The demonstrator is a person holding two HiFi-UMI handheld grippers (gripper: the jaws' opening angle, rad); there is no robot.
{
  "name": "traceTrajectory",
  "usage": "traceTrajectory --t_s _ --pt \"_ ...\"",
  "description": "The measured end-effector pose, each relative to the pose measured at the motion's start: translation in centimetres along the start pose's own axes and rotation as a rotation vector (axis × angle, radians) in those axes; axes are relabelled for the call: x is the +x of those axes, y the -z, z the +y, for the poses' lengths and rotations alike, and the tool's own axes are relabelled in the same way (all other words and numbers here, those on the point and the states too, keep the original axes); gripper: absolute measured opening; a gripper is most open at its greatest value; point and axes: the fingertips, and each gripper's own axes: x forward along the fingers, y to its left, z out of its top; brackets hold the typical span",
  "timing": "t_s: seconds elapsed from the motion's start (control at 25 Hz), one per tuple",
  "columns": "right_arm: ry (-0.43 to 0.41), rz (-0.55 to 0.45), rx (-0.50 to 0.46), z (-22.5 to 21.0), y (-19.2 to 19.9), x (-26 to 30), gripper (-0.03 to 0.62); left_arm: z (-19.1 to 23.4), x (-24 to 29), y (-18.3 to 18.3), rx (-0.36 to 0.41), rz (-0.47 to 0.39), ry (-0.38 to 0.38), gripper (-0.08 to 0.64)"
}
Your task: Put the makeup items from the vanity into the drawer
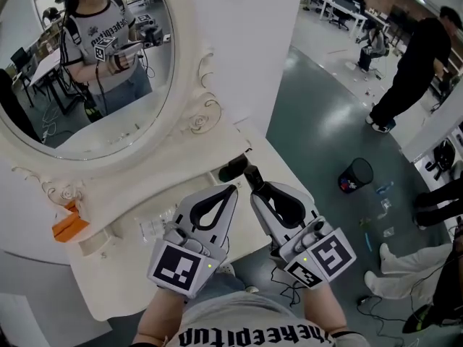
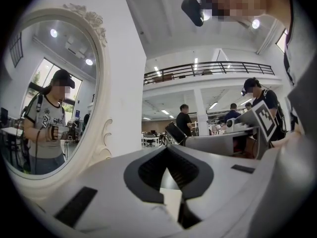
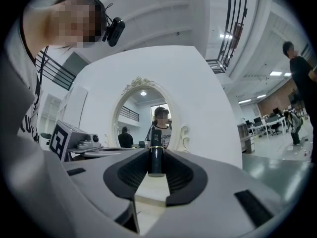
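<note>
Where the white table point(image 1: 123, 266) runs out at the far left, an orange object point(image 1: 69, 227) sits by its edge. It lies below the oval mirror point(image 1: 43, 100), whose scrolled white frame rises along the table's back. A small clear item point(image 1: 155, 227) lies on the top, just left of the left tongs point(image 1: 232, 189). Those tongs hang over the middle of the table with their jaws together at the tips. In the left gripper view the dark pads point(image 2: 148, 170) ring an empty hollow with nothing between them.

Close beside them on the right, the right tongs point(image 1: 252, 173) are clamped on a dark tube point(image 1: 233, 169). The tube sticks out past the tips toward the mirror's lower right rim, over the back of the table near its right corner. Whether it touches the top cannot be told. In the right gripper view the tube stands upright between the pads, with a thin gold band round it.

The table's near edge runs slantwise under both tongs. Right of them the top ends at a corner, and beyond it lies open grey-green floor point(image 1: 318, 121). A dark bin point(image 1: 356, 174) stands on that floor well apart from the table. Farther off is a person in black point(image 1: 412, 63).
</note>
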Motion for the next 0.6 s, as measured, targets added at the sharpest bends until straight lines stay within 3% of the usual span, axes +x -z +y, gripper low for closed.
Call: traceTrajectory --t_s 0.6 --pt "0.011 0.033 -0.016 -0.5 0.8 3.6 0.118 4.1 -0.3 1.2 -0.04 0.004 -0.019 0.041"
